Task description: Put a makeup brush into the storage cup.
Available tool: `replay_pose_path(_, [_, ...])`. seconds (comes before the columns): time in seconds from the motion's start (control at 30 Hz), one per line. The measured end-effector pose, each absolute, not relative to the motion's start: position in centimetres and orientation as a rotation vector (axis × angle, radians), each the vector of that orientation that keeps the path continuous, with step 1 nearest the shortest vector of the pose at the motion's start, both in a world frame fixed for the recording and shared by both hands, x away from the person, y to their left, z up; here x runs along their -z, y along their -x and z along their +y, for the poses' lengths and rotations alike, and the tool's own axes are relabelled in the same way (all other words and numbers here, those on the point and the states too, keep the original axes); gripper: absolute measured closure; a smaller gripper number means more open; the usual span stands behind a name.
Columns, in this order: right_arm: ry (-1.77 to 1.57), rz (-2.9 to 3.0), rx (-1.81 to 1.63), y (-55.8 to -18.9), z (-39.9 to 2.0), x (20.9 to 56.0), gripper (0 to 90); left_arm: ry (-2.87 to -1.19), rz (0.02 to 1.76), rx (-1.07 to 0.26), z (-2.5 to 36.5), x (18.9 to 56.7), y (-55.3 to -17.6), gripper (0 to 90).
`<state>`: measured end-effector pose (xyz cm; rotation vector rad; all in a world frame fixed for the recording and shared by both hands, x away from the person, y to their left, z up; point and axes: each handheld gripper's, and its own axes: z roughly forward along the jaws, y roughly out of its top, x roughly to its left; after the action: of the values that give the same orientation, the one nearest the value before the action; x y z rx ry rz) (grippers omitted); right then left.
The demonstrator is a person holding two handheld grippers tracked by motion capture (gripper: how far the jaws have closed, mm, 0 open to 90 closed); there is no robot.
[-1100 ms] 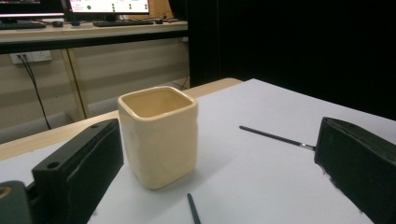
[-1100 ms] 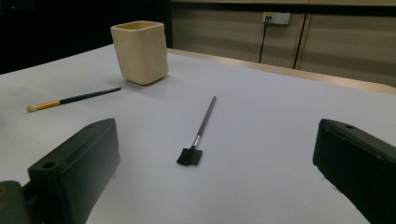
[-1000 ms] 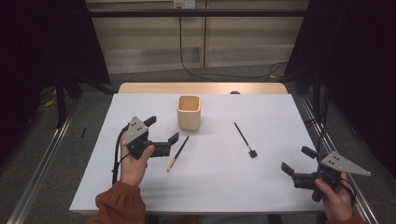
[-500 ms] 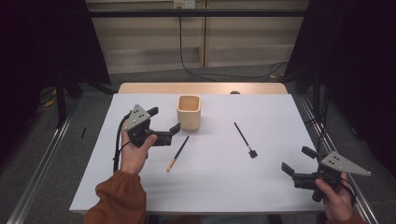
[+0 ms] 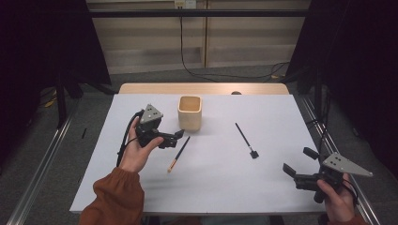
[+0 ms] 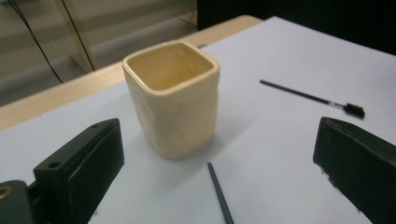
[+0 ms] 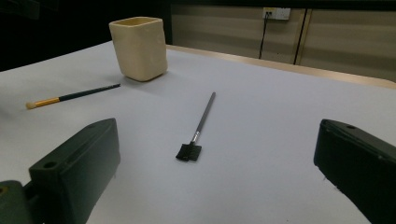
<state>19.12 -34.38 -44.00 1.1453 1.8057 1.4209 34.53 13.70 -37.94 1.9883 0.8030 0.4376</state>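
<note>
Left claw (image 5: 174,137): jaws spread, empty, just beside the cream cup (image 5: 190,113) and above the gold-ferruled brush (image 5: 179,153). Right claw (image 5: 297,166): jaws spread, at the near right corner. The counter (image 5: 263,187) is white; dark curtains surround it. The black brush (image 5: 246,139) lies mid-counter.

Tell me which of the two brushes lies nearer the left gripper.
The gold-banded brush, lying just beside the left gripper in front of the cream cup. The all-black brush with the small dark head lies farther toward the right.
</note>
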Motion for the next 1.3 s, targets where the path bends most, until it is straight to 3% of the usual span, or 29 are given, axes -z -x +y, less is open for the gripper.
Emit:
replay_pose_path(0.43, [-1.149, 1.820, -1.425, -19.2, -34.3, 44.1, 0.0, -2.263, 0.943, -0.385, 13.5, 37.9, -36.1, 5.6])
replay_pose_path(0.5, [-1.145, 1.823, -1.425, -19.2, -34.3, 44.1, 0.0, -2.291, 0.974, -0.346, 13.3, 38.0, -36.3, 5.6])
replay_pose_path(0.6, [-1.149, 1.821, -1.424, -19.2, -34.3, 44.1, 0.0, -2.384, 0.980, -0.172, 13.0, 37.9, -36.9, 4.9])
replay_pose_path(0.93, [-1.143, 1.832, -1.424, -19.2, -34.3, 44.1, 0.0, -2.571, 1.051, -0.094, 11.5, 39.2, -37.2, 6.9])
replay_pose_path(1.13, [-1.137, 1.850, -1.421, -19.2, -34.2, 44.2, 0.0, -2.611, 1.098, 0.023, 11.4, 40.5, -37.3, 9.1])
replay_pose_path(1.3, [-1.138, 1.851, -1.420, -19.2, -34.2, 44.2, 0.0, -2.671, 1.106, 0.049, 11.1, 41.6, -37.3, 6.0])
